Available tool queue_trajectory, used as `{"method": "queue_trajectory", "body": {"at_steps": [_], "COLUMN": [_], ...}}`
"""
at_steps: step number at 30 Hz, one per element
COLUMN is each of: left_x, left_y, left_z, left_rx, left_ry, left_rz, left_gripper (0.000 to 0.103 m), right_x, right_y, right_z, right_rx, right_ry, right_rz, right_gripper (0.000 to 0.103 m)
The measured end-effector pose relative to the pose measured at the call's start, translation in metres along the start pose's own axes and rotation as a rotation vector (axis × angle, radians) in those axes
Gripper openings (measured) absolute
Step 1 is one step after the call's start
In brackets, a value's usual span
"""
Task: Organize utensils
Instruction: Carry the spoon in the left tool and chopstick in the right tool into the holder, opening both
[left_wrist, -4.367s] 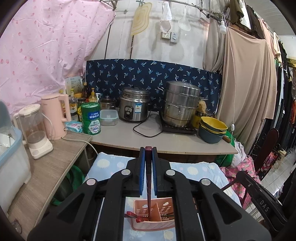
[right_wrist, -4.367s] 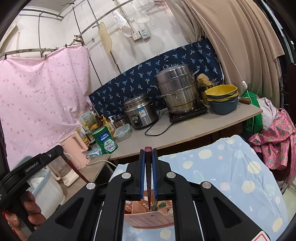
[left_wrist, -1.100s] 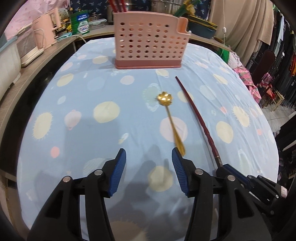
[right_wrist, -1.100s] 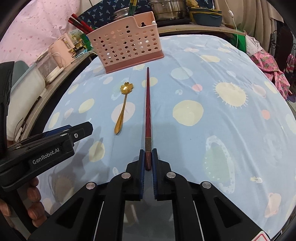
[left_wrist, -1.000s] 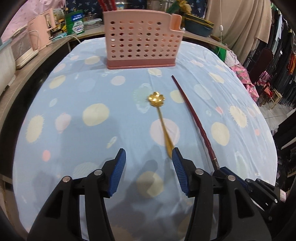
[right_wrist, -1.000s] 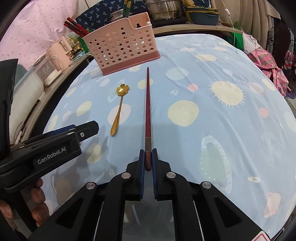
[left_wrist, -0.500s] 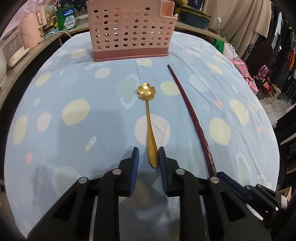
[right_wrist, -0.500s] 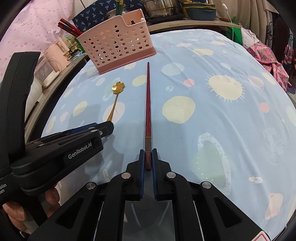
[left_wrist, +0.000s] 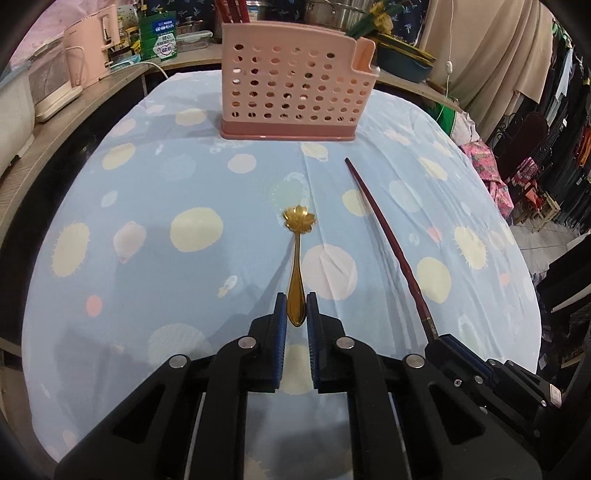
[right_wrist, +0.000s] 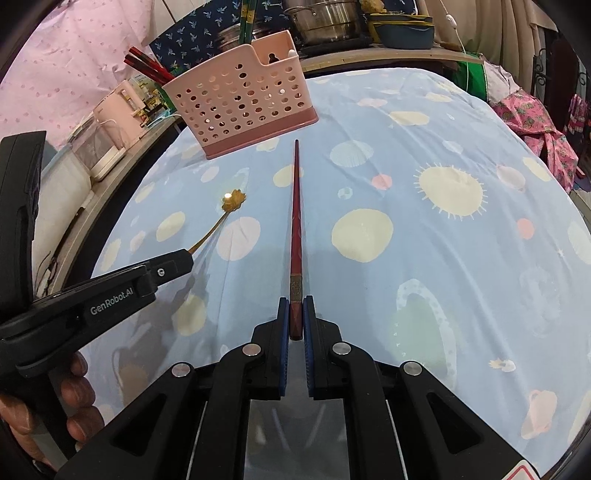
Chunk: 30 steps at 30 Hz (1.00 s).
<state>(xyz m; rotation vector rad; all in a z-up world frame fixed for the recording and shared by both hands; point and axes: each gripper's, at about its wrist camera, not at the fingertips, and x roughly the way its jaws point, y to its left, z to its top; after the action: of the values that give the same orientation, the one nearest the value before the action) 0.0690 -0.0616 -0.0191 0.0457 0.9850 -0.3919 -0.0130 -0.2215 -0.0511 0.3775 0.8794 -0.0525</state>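
**Both utensils gripped at the handle end, holder dead ahead**

Kitchen clutter lines the counters behind a table under a blue spotted cloth (left_wrist: 155, 206), and all the work sits on that cloth. We record the pink perforated utensil holder (left_wrist: 291, 92) standing upright at the far side, with red chopsticks already leaning out of its left end and green-handled items at its right.

We find the left gripper (left_wrist: 295, 314) closed on the tail of the gold flower-headed spoon (left_wrist: 297, 251); the spoon's long axis runs straight away from the tool toward the holder, its flower head farthest out. The right gripper (right_wrist: 295, 321) is clamped on the thick end of the dark red chopstick (right_wrist: 296, 221), whose long axis likewise points forward, tip just short of the holder's base in the right wrist view.

The two utensils lie side by side, spoon to the left, well apart. We cannot tell whether either is lifted off the cloth.

We judge that each piece must be tipped upright before it can drop in. The spoon sits nearer the holder's left half; the chopstick tip is closer to the holder overall.
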Motion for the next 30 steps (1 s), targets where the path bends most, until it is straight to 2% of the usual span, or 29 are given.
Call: {"method": "queue_trajectory", "body": {"at_steps": [7,9,18,30], "left_x": [-0.032,-0.039,-0.059,-0.100], "left_y": [0.010,0.012,0.021,0.017], "left_z": [0.015,0.020,0.036,0.082], "left_rx": [-0.030,-0.034,-0.047,-0.005], "left_ry": [-0.075,-0.097,-0.148,-0.268], "left_rz": [-0.003,-0.002,-0.005,-0.011], "left_gripper": [0.009,0.001,0.001,0.001], "right_x": [-0.023,-0.030,-0.064,-0.112], "right_y": [0.008,0.009,0.010,0.019], "right_z": [0.013,0.018,0.045,0.120], "right_rx": [-0.009,-0.009,0.016,0.005], "right_ry": [-0.059,-0.076,-0.174,-0.369], "right_rz": [0.024,0.032,0.067,0.110], "right_gripper": [0.007,0.007,0.007,0.007]}}
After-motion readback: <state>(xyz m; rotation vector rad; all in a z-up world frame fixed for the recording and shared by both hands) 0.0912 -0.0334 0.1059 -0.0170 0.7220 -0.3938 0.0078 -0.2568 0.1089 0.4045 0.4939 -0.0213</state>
